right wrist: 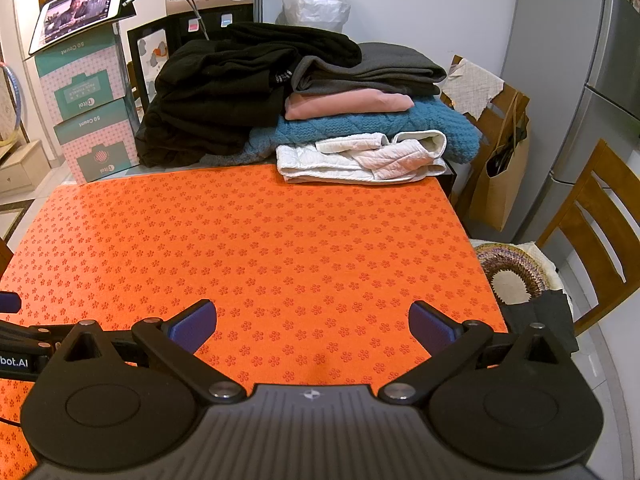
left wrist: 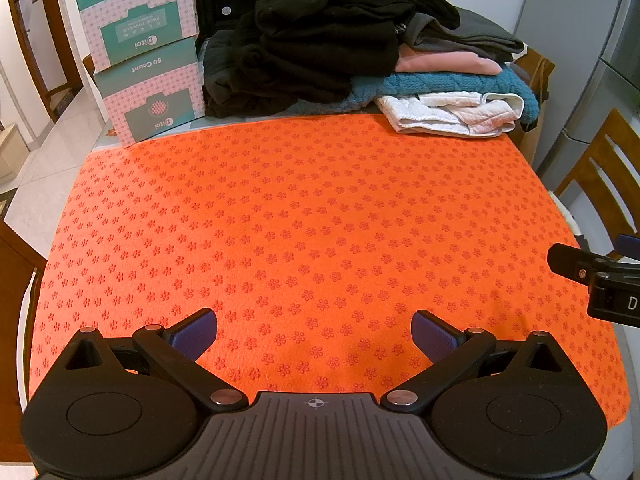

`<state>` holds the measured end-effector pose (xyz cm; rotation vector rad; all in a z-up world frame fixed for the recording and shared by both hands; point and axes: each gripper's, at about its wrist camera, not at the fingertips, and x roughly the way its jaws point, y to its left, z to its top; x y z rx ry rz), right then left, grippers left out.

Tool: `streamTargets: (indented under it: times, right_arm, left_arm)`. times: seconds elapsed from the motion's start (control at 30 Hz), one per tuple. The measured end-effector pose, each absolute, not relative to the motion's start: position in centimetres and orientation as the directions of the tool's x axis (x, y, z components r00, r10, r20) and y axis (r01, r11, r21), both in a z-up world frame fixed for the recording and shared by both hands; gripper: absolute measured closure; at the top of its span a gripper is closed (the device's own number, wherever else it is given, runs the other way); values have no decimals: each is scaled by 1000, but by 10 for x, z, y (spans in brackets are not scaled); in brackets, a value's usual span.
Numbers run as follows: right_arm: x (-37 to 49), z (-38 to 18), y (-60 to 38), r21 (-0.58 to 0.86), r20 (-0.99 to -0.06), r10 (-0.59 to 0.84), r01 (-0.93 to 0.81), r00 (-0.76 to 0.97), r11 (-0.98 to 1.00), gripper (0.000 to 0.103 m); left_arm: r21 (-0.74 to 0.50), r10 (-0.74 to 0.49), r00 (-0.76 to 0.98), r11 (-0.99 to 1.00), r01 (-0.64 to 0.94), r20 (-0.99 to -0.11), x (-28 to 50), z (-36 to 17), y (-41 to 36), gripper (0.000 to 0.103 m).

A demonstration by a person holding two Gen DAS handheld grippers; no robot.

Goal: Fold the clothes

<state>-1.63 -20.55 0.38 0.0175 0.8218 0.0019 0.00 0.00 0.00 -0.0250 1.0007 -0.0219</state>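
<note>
A heap of clothes lies at the far edge of the orange flower-patterned mat point(left wrist: 312, 220) point(right wrist: 256, 248): crumpled black garments point(left wrist: 320, 40) point(right wrist: 224, 84), grey folded pieces point(right wrist: 380, 68), a pink one point(left wrist: 444, 63) point(right wrist: 348, 106), a teal knit point(left wrist: 460, 84) point(right wrist: 400, 128) and a white quilted garment point(left wrist: 452, 114) point(right wrist: 360, 158) in front. My left gripper point(left wrist: 314, 336) hovers open over the near part of the mat, nothing between its fingers. My right gripper point(right wrist: 312, 328) is open too, above the mat's near right. Each gripper's body shows at the other view's edge.
Two teal-and-pink tissue boxes point(left wrist: 140, 56) point(right wrist: 92, 116) are stacked at the far left, a tablet point(right wrist: 80, 8) on top. A wooden chair point(right wrist: 592, 232) with a cushion stands right of the table, and a brown paper bag point(right wrist: 500, 160) sits by the far right corner.
</note>
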Motion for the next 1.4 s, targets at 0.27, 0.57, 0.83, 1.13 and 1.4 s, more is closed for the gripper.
streamTargets:
  times: [0.27,0.57,0.83,1.13,1.4]
  right_arm:
    - [-18,3,-205,13,-735,8,3,678,1000,0]
    - [-17,2,-206,12,-733,7,4,680,1000,0]
    - [-16,1,-205,13,-735,6,6,678,1000,0]
    - [-16,0,-205,14,-735,6,7,678,1000,0]
    - [-16,0,-204,15,-740,6,8,673,1000,0]
  left_arm:
    - [-35,-33,539,999,7,-842,0,0,1,0]
    - [-36,-33,536,999,5,-844,0,0,-1,0]
    - [-38,-33,532,999,2,-846,0,0,0,0]
    - [-39,-31,530,999,-4,-847,0,-1,1,0]
    - [-42,-32,525,999,-6,-850,1,-2,1,0]
